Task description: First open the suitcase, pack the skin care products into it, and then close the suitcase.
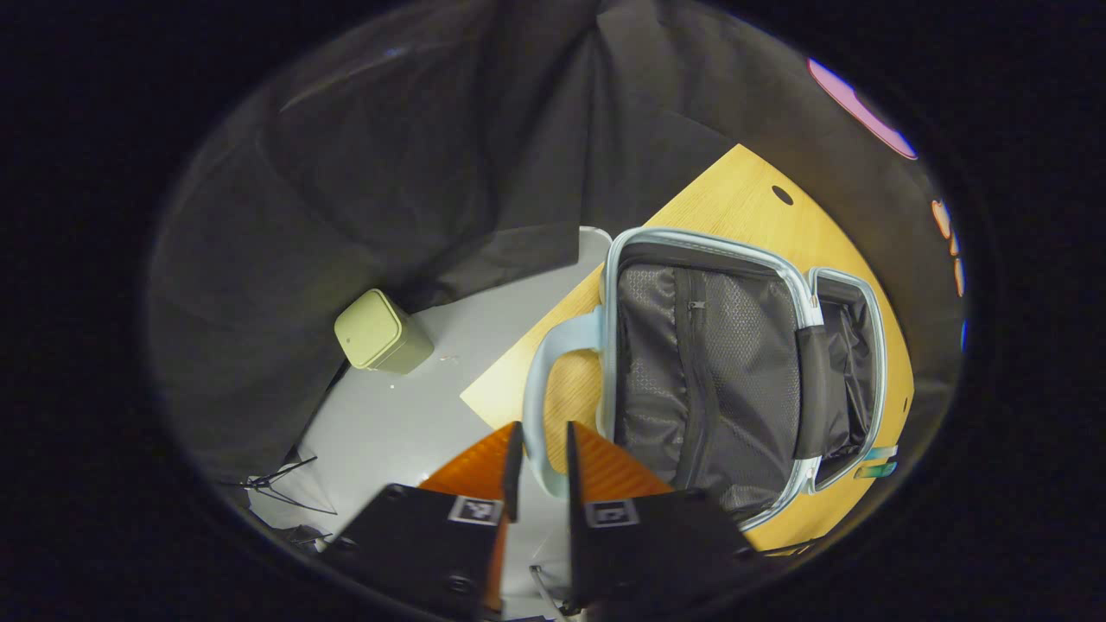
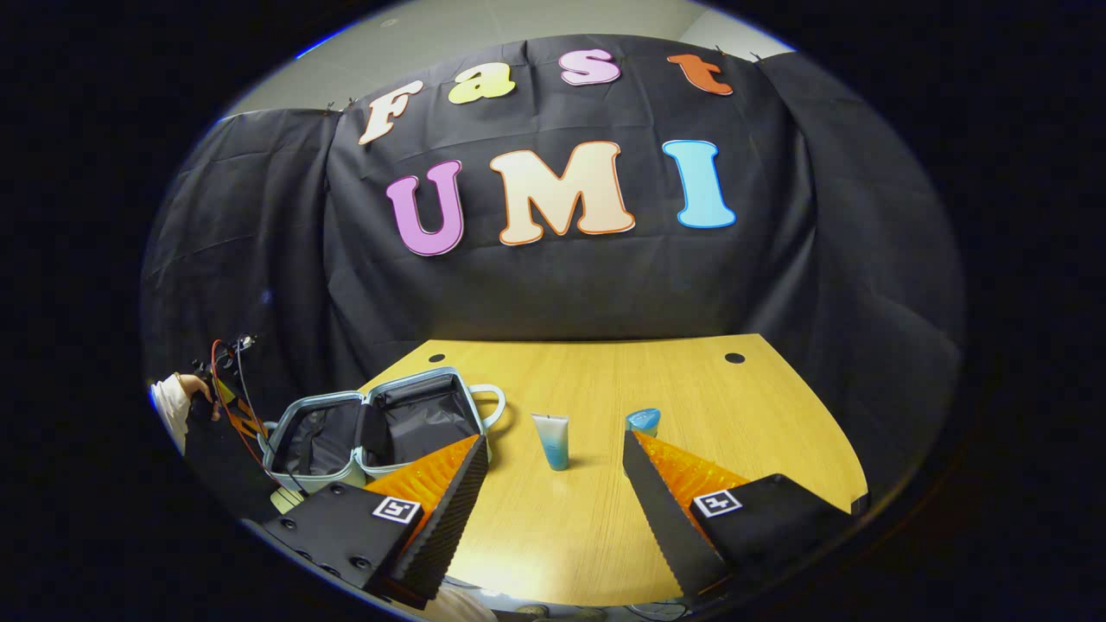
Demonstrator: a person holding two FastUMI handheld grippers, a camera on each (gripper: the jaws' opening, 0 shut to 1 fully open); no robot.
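The suitcase (image 2: 380, 428) lies open on the tabletop (image 2: 605, 380). Beside its handle stands a tube (image 2: 552, 439), with a second bottle (image 2: 643, 421) beyond. The right gripper (image 2: 553, 484) gapes wide, empty. The left gripper (image 1: 537, 462) is nearly closed around the handle (image 1: 553, 363); contact unclear. The tube looks light, soft and slippery: pinch it mid-body.

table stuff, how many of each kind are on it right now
suitcase, lying open: 1
skin care tube, standing upright: 1
blue-topped skin care product, partly behind a finger of the right hand-held gripper: 1
total: 3
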